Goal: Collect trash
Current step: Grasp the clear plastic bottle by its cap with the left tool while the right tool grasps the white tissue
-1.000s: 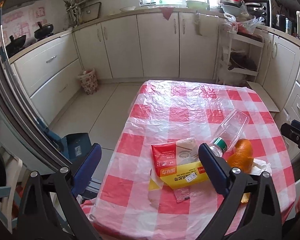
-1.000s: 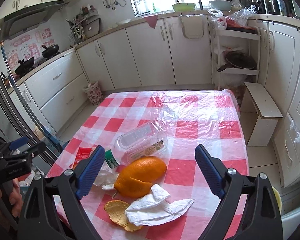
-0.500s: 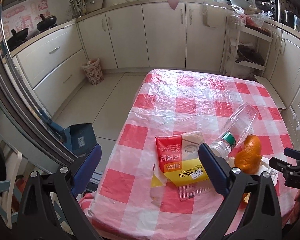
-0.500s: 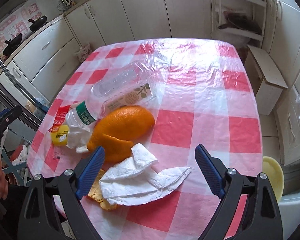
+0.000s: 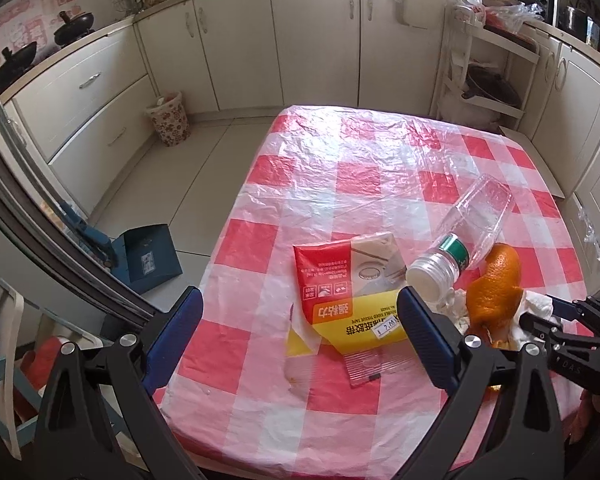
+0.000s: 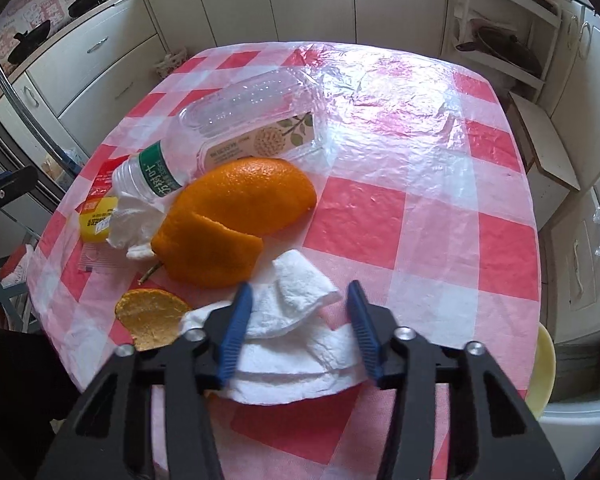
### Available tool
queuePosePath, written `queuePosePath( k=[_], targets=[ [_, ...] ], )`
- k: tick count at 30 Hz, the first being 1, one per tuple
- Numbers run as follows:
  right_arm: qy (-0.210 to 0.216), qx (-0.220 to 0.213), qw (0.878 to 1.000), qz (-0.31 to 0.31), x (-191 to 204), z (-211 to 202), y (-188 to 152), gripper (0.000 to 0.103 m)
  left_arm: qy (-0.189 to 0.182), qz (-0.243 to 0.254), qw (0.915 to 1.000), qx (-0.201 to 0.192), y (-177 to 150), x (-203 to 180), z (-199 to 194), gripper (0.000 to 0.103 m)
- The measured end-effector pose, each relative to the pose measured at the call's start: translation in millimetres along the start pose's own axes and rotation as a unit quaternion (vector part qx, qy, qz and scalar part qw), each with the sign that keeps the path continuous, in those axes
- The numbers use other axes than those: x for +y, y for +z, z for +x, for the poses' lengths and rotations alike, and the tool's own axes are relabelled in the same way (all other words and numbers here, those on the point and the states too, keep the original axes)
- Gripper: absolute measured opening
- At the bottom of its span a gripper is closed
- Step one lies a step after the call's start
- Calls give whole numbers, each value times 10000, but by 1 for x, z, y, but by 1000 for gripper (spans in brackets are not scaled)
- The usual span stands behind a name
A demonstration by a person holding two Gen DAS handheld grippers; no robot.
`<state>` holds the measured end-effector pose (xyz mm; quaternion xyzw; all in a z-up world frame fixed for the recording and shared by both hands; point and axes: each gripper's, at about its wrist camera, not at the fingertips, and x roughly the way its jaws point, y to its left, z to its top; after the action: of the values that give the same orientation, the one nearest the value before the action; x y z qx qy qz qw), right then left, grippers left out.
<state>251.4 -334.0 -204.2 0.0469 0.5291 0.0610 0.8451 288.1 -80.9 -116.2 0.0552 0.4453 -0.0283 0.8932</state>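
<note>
On the red-and-white checked table [image 6: 420, 208] lies a crumpled white tissue [image 6: 296, 320]. My right gripper [image 6: 298, 304] hangs low over it, its jaws closing with the tissue between them; the tissue does not look squeezed. Just beyond are a large orange peel [image 6: 236, 208], a small peel piece [image 6: 152, 316], a clear plastic bottle [image 6: 228, 120] and a second tissue [image 6: 128, 224]. My left gripper [image 5: 298, 304] stands open above a red and yellow packet [image 5: 340, 292]. The left wrist view also shows the bottle [image 5: 472, 224], the peel [image 5: 496, 284] and the right gripper [image 5: 540, 314].
A floral waste bin [image 5: 168, 120] stands on the floor by the cabinets. A blue dustpan [image 5: 148, 260] lies left of the table. A wooden stool [image 6: 540, 140] and a yellow bowl [image 6: 544, 368] are on the table's right side. Kitchen cabinets surround the room.
My right gripper dropped towards the tissue, tilted further down, and its jaws narrowed from wide open around it. My left gripper sank slightly over the packet, still open.
</note>
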Motion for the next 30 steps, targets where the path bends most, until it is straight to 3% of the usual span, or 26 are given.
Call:
queuePosePath(
  k=[1,4,10,13,16,20,24,27,30],
  targets=[
    [130,13,9999,79,-3,-2,0,29,-35,73,10000,44,-1,-4,2,94],
    [291,-167,9990,279,-13,-13,-1,24,-260,348,9988,217,-5,-20,8,94],
    [663,-566,9938,691,-31,-37,1,24,-681,506,9944,625,-12,-48,26,94],
    [724,-600,9927,758,-35,-41,1,24,-709,490,9953,438,-6,-59,24,94],
    [756,-618,9919,813,-39,-43,-1,24,-507,753,9957,167,7,-76,26,94],
    [768,-678,9908,882,-45,-46,1,25,-88,1413,9895,293,17,-108,55,94],
    [791,-702,9898,952,-52,-49,-1,28,-83,1923,9807,343,16,-129,65,93],
    [787,-594,9904,969,-54,-44,-1,35,122,2466,9688,200,13,-147,69,94],
    [667,-410,9929,891,-52,-35,-2,64,-73,2429,9695,330,17,-148,74,91]
  ],
)
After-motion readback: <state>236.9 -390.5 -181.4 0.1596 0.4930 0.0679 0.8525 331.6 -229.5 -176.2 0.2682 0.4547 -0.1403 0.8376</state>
